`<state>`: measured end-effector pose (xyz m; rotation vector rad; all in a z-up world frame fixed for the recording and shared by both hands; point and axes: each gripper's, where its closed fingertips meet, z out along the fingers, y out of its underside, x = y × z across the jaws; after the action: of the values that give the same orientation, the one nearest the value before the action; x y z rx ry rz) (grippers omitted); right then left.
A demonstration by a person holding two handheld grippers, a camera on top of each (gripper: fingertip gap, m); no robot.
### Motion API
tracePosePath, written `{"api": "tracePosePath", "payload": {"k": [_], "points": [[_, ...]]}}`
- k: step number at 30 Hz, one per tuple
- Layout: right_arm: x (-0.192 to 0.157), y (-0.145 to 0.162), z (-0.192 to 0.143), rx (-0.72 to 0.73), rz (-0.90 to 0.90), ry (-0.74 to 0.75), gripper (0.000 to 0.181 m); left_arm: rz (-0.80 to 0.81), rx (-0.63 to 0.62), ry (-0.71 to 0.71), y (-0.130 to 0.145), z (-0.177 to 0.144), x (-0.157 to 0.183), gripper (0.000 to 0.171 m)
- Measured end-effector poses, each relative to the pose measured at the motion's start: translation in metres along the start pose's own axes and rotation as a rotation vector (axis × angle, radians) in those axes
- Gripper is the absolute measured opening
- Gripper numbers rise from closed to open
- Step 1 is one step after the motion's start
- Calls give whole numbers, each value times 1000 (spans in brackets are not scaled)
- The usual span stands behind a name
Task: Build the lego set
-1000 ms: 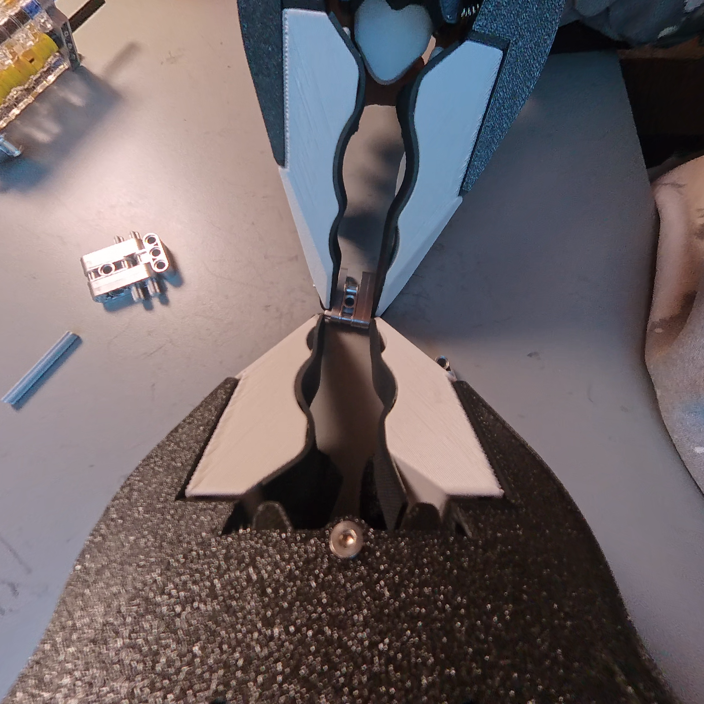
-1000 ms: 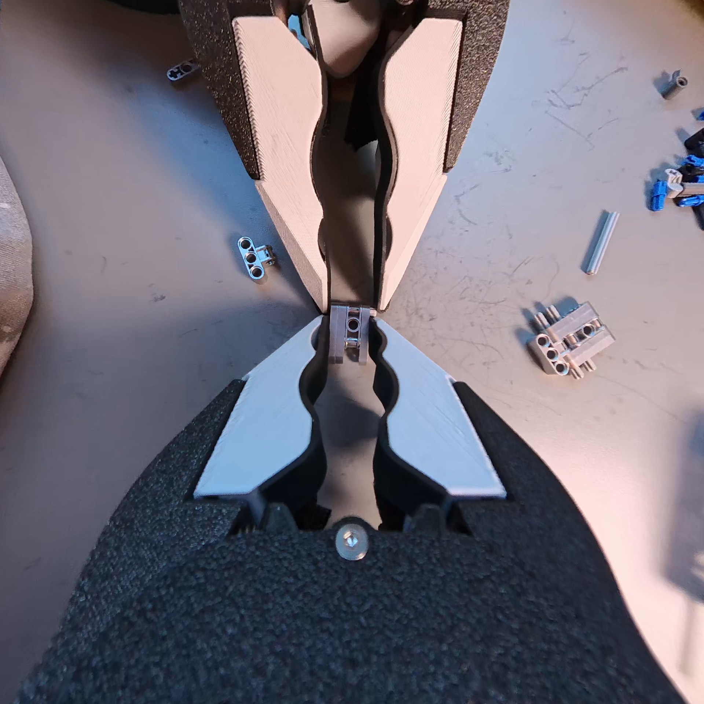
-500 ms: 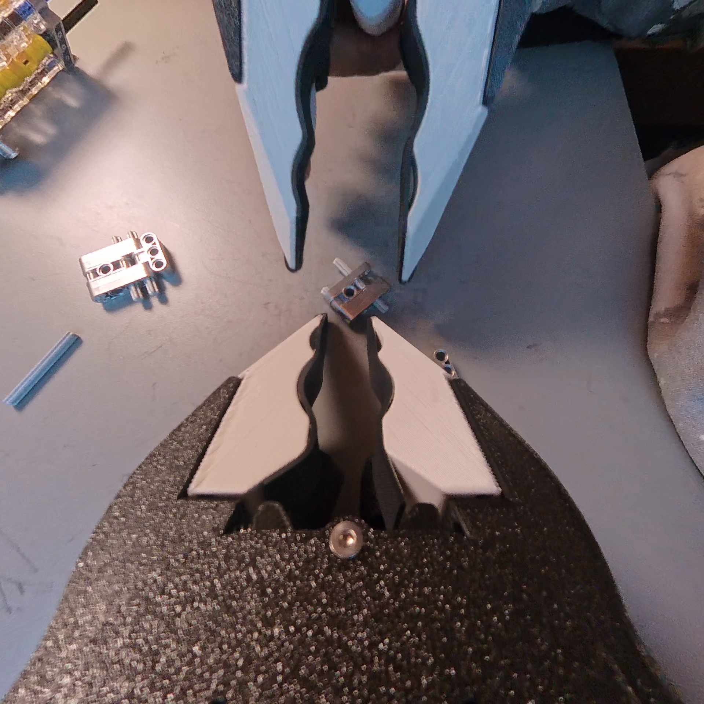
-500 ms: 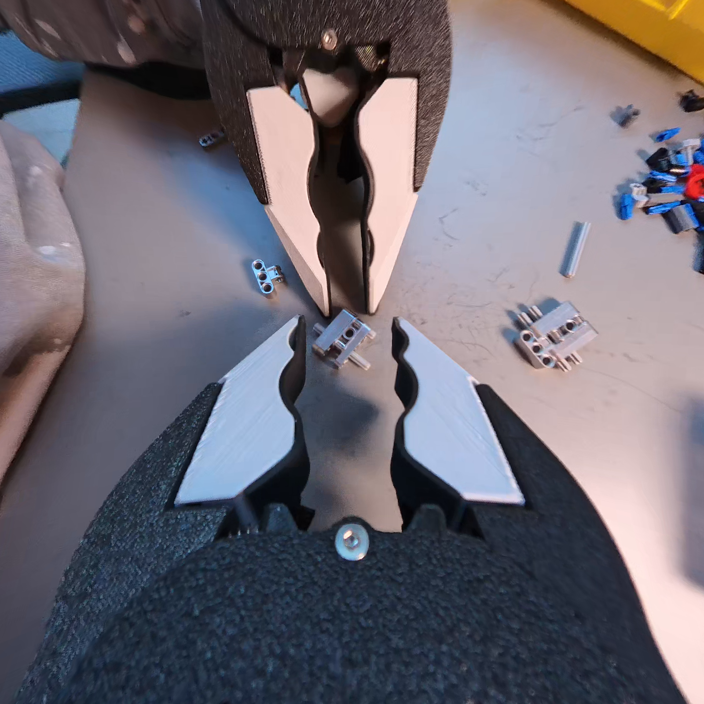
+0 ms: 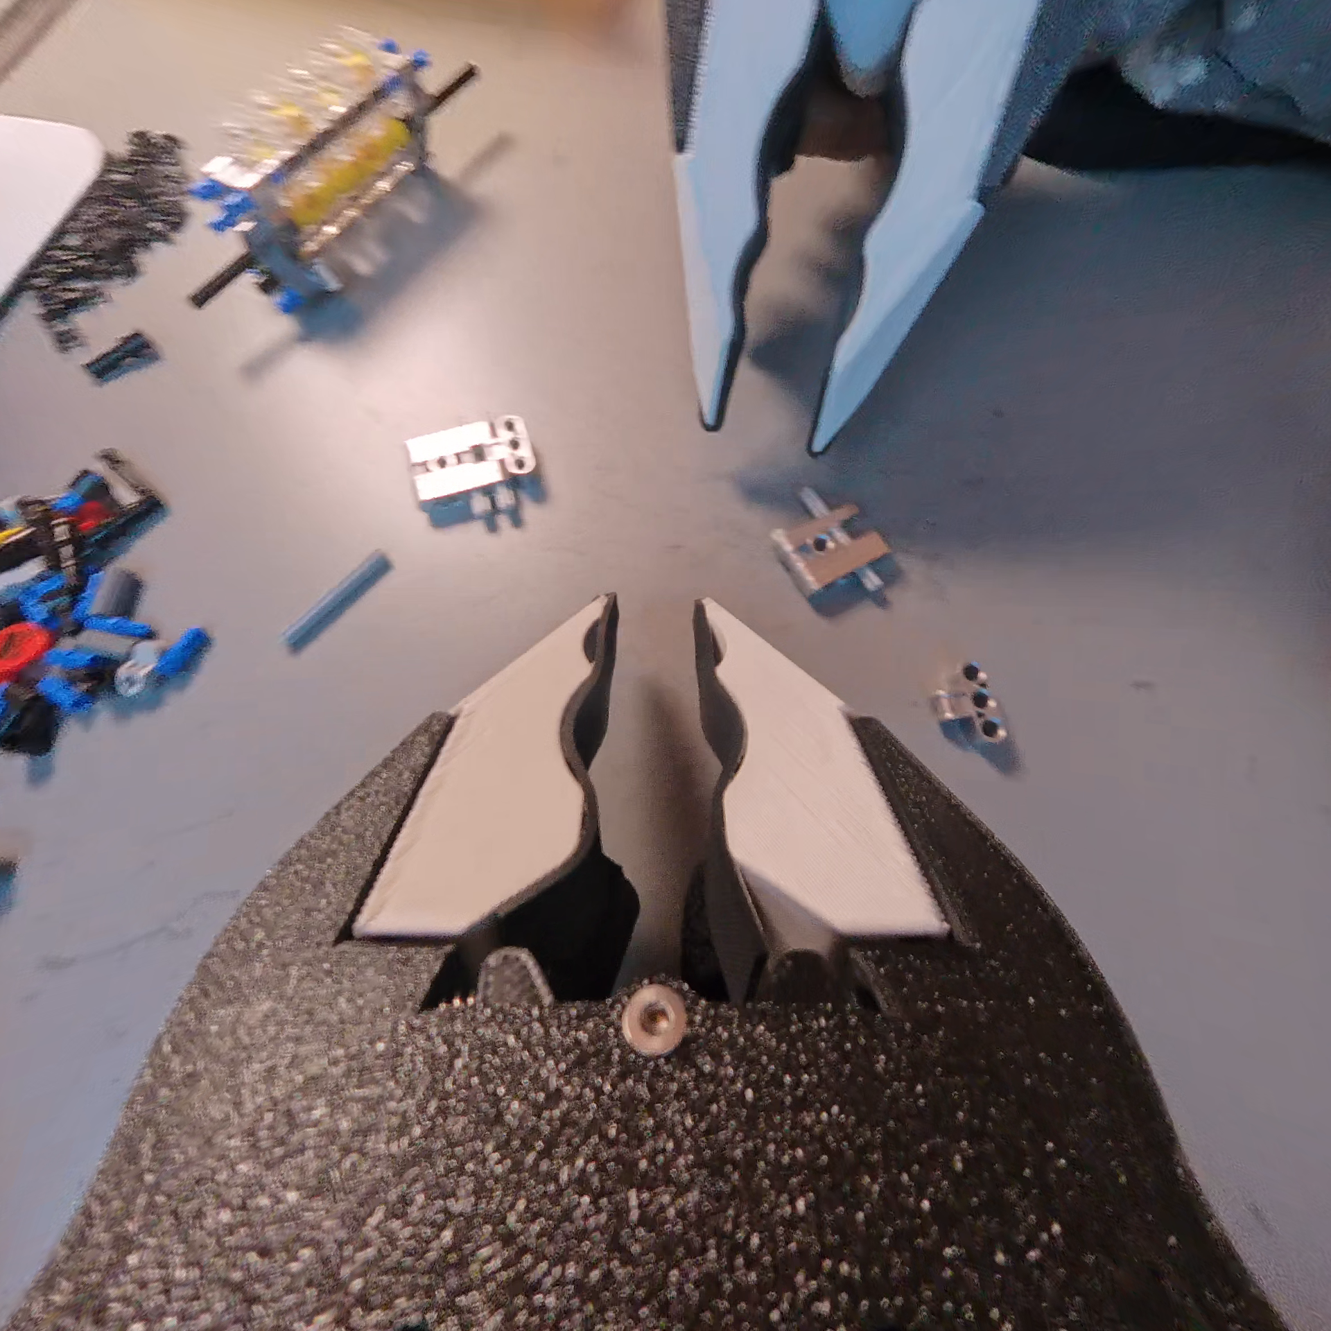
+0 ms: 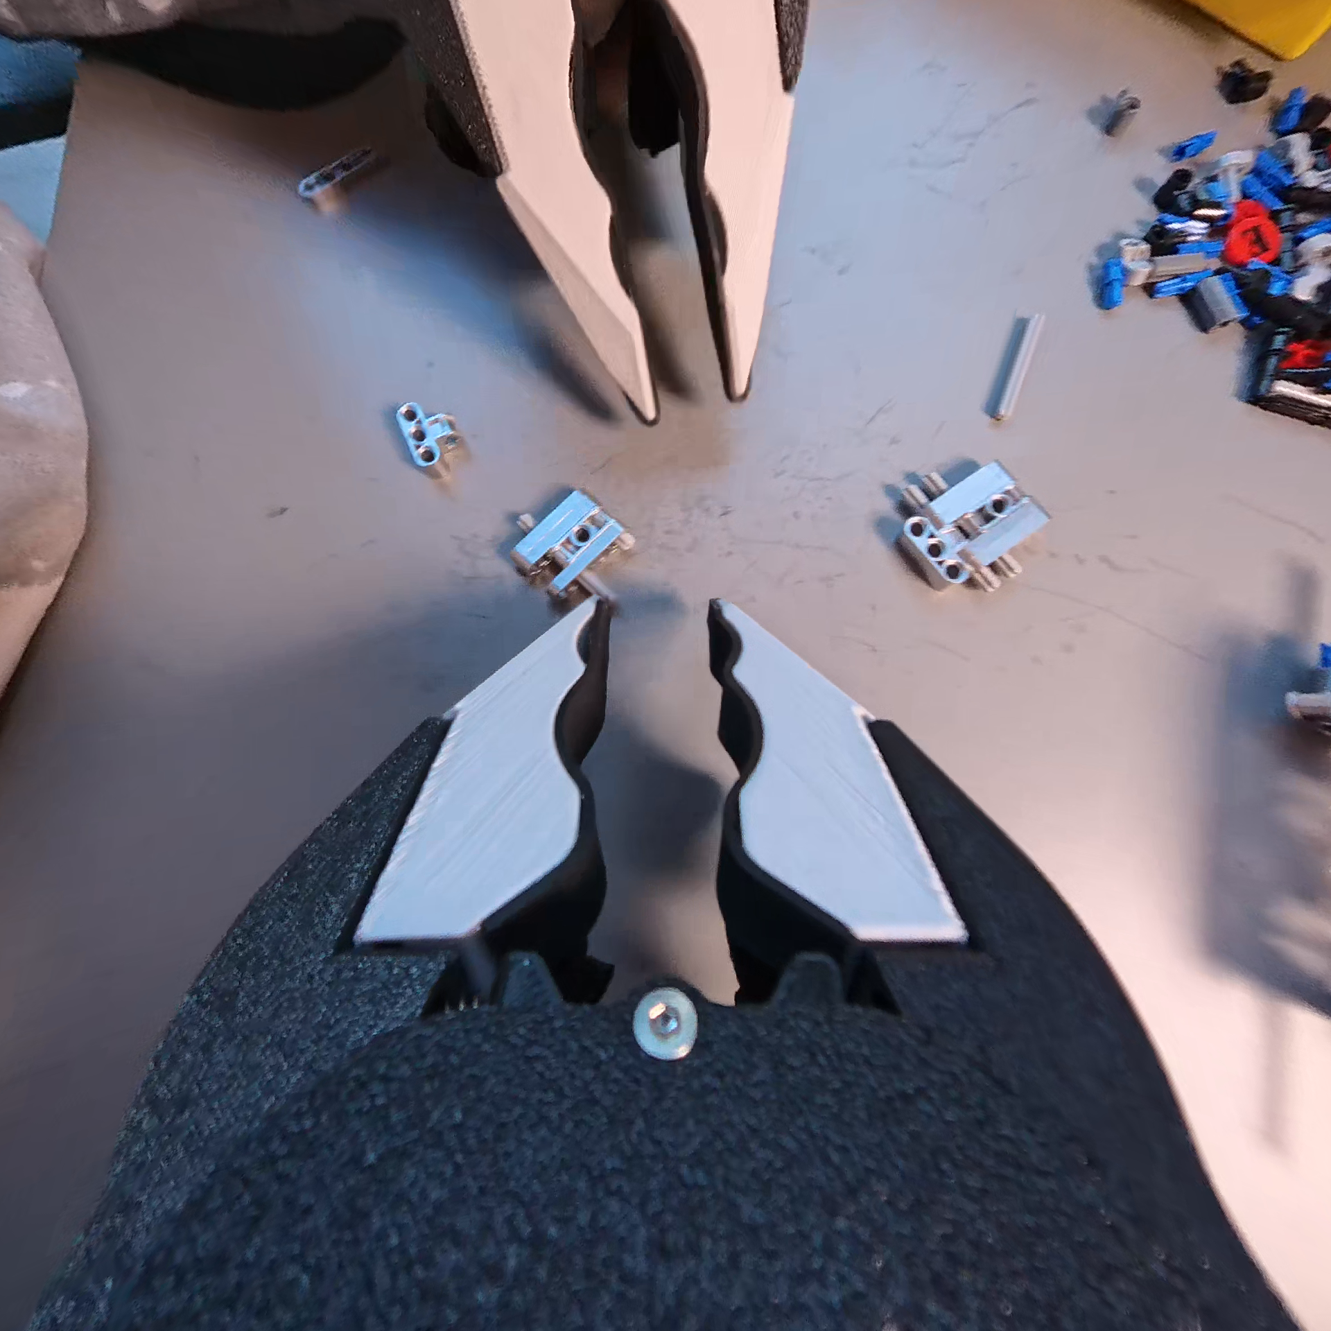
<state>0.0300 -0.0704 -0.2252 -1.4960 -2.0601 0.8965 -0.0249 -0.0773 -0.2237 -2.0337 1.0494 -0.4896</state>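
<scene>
Holding our left gripper with its jaws a little apart and empty, we had nothing between the fingers, only bare grey tabletop. Our right gripper likewise stood parted and held nothing.

Nearest to both lay a small grey assembly of beams and pins, flat on the tabletop, just beyond our right gripper's left fingertip and seemingly just short of touching it. In the left wrist view the same piece sat ahead and to the right of our left gripper's tips, clear of them.

A grey three-hole connector lay loose beside it. Farther off rested a larger grey assembly, a grey axle, and beyond those a heap of blue, black and red parts. A blurred yellow and clear build on black axles stood at the far side.

We judged the small assembly set down and released, with the loose parts not yet joined.
</scene>
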Motion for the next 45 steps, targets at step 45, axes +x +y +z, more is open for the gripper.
{"api": "tracePosePath", "payload": {"k": [45], "points": [[9, -39, -11, 209, -52, 111, 51, 176, -385, 158, 88, -91, 86, 0]]}}
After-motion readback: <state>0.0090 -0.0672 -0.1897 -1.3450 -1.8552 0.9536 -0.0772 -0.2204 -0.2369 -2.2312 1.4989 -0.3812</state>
